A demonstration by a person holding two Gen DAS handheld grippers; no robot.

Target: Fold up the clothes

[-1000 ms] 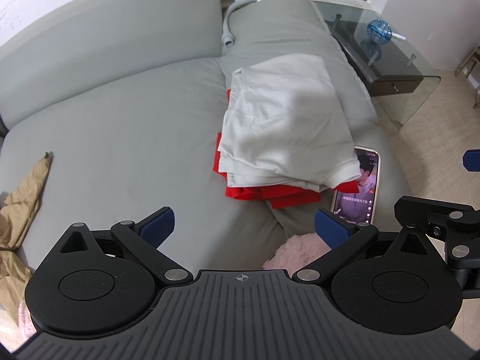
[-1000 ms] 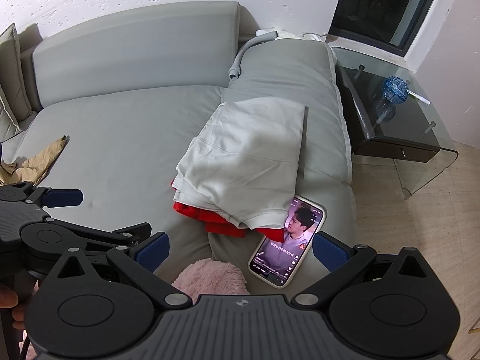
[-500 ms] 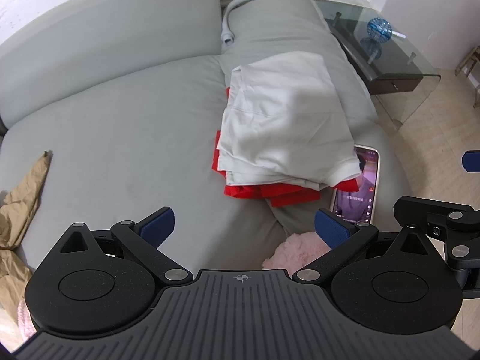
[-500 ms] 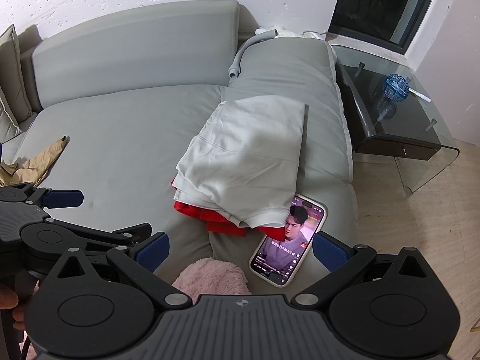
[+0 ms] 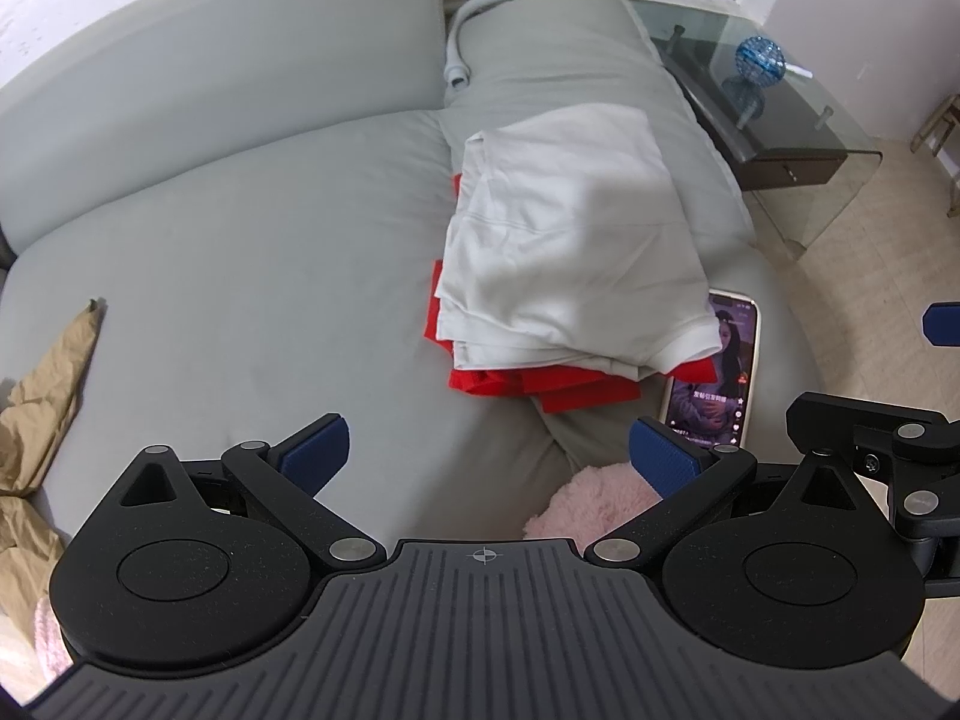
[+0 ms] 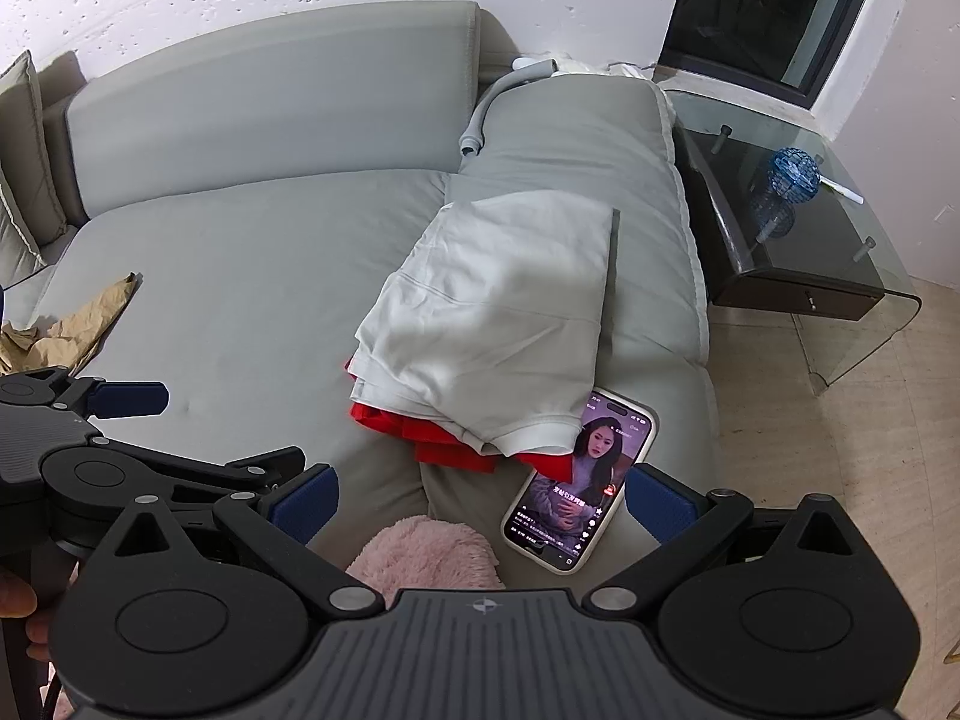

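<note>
A folded white garment (image 5: 570, 246) (image 6: 498, 312) lies on top of a folded red garment (image 5: 540, 387) (image 6: 444, 435) on the grey sofa seat (image 5: 258, 276) (image 6: 240, 276). A crumpled tan garment (image 5: 42, 396) (image 6: 66, 327) sits at the sofa's left edge. A pink fluffy item (image 5: 594, 501) (image 6: 429, 552) lies close in front of both grippers. My left gripper (image 5: 489, 456) is open and holds nothing, short of the stack. My right gripper (image 6: 480, 501) is open and empty too, above the pink item. The left gripper also shows at the left of the right wrist view.
A lit phone (image 5: 717, 378) (image 6: 579, 480) rests on the sofa beside the stack. A grey hose (image 6: 489, 114) lies by the backrest. A glass side table (image 6: 798, 240) with a blue ball (image 6: 792, 174) stands right. Tiled floor (image 6: 840, 480) lies beyond the sofa edge.
Both views have shifted only slightly; the stack and both grippers stay as they were. The picture on the phone screen has changed.
</note>
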